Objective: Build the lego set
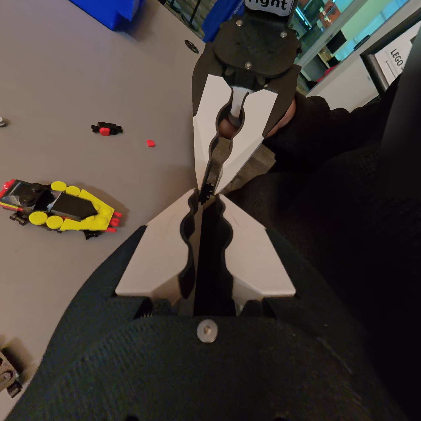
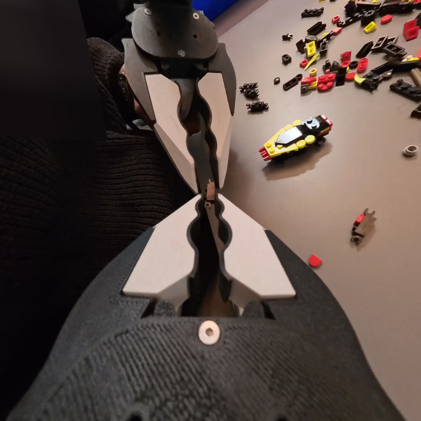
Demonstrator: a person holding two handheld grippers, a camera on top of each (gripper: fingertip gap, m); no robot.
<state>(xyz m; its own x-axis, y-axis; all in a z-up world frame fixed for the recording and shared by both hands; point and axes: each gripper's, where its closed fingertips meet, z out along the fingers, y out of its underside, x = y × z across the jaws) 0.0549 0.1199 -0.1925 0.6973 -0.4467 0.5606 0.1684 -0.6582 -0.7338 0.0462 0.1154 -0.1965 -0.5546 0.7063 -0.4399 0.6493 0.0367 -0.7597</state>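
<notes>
Pinching one small black studded brick piece point(image 1: 206, 191) tip to tip, my left gripper point(image 1: 205, 197) and right gripper point(image 2: 209, 197) both clamp it narrowly above the grey table point(image 1: 68, 79) edge; yellow-and-black brick car point(image 1: 59, 208) sits far left.

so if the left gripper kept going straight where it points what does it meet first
The right gripper, tip to tip with the left gripper; a small black brick piece sits between the tips, though which holds it is unclear.
</notes>
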